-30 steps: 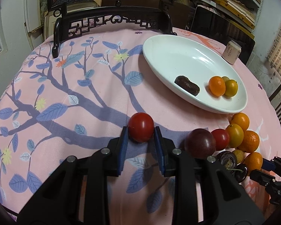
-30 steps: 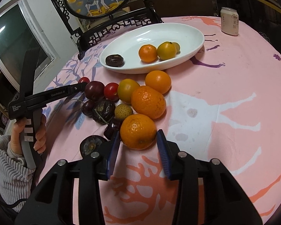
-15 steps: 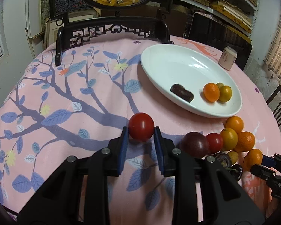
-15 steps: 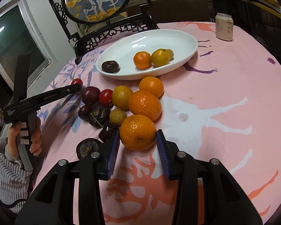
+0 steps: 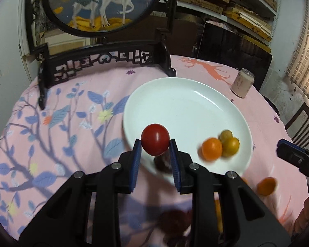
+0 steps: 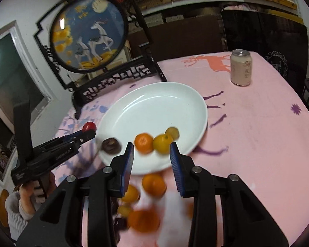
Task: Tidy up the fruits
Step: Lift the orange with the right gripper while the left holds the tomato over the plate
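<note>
My left gripper is shut on a red tomato and holds it above the near rim of the white oval plate. The plate holds a dark fruit, an orange mandarin and two yellow fruits. My right gripper is open and empty, raised above the plate's near edge. Loose oranges and dark fruits lie blurred on the cloth under it. The left gripper with the tomato also shows in the right wrist view.
A pink drink can stands at the far right of the pink tablecloth. A dark carved stand with a round deer picture stands at the table's back edge. A chair is at the right.
My left gripper has lifted the tomato off the cloth and carried it over the plate's rim. My right gripper has risen and moved away from the orange that sat between its fingers.
</note>
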The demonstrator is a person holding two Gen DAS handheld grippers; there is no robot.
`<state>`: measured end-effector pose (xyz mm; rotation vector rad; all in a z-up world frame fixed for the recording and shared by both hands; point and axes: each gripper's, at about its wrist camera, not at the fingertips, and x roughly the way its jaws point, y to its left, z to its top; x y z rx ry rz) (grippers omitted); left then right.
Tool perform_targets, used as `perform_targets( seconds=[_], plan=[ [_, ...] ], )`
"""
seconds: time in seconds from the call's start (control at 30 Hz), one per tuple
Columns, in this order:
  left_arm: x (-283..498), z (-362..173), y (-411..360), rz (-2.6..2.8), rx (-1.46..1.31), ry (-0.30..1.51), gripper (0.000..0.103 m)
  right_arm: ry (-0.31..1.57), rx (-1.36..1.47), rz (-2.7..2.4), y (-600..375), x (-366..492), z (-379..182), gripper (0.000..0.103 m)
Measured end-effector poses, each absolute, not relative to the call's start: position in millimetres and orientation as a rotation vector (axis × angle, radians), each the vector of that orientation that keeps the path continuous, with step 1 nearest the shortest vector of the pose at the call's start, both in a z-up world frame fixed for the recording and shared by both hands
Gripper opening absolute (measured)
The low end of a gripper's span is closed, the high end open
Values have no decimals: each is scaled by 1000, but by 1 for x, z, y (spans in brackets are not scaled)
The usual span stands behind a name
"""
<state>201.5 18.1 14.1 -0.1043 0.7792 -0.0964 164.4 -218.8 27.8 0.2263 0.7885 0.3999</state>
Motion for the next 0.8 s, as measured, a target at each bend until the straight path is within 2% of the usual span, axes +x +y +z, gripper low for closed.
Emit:
perform_targets(
  seconds=[0.2, 0.5, 0.8],
  plan=[
    [201, 1, 17, -125, -85, 796, 28, 833, 159, 358, -252, 138, 9, 39],
    [184, 14, 15, -154, -96, 761, 28, 833, 273, 168, -337, 109, -17, 40],
    [179, 13, 20, -149, -101, 761, 28, 832, 150, -21, -348, 113, -27, 42]
  ],
)
